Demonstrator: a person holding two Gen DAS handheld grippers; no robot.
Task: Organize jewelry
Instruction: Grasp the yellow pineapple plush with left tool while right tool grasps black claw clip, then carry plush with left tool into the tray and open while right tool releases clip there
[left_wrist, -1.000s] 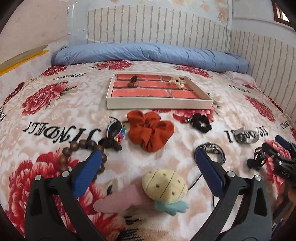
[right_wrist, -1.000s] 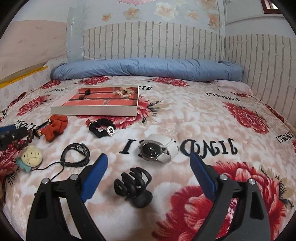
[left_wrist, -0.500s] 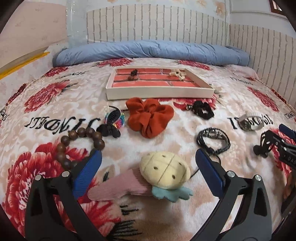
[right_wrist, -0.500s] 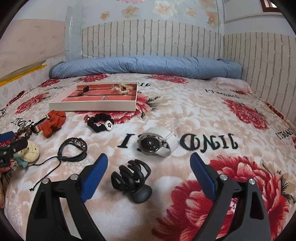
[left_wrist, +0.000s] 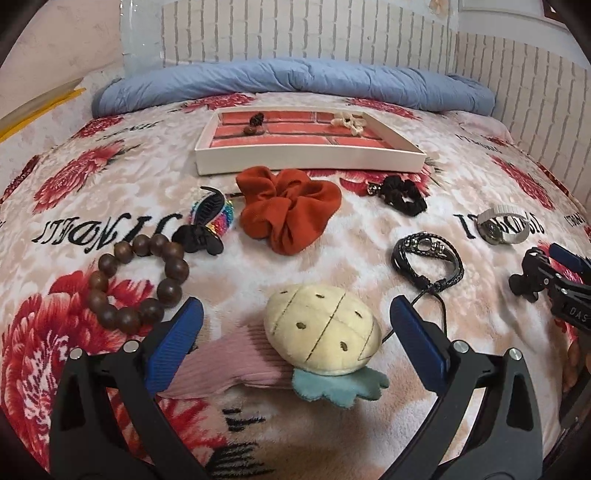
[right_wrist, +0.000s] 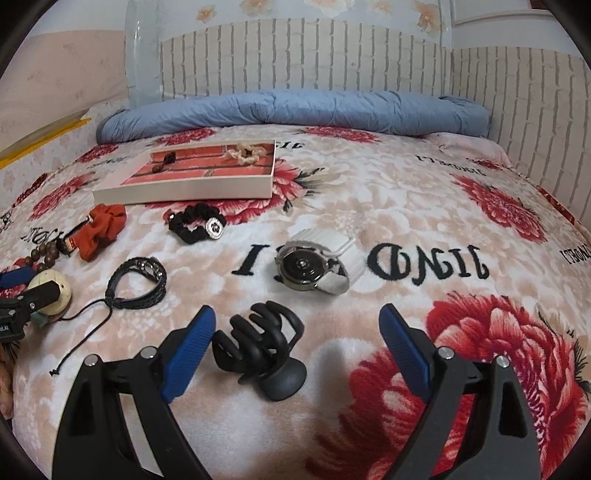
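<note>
Left claw (left_wrist: 295, 325) gaping wide, gripping nothing, straddling plush pineapple charm (left_wrist: 321, 332) at lower centre; right claw (right_wrist: 297, 332) likewise spread, empty, black hair clip (right_wrist: 260, 349) sitting beside its left finger.

A white tray (left_wrist: 309, 161) with a red brick-pattern floor lies flat on the bed, holding a dark piece (left_wrist: 255, 123) and a cream piece (left_wrist: 348, 122). Before it lie a rust scrunchie (left_wrist: 286, 208), black scrunchie (left_wrist: 402, 190), wooden bead bracelet (left_wrist: 138, 280) and braided black bracelet (left_wrist: 428, 260). A watch (right_wrist: 314, 267) lies on its side, with a black claw clip (right_wrist: 262, 349) nearer.
</note>
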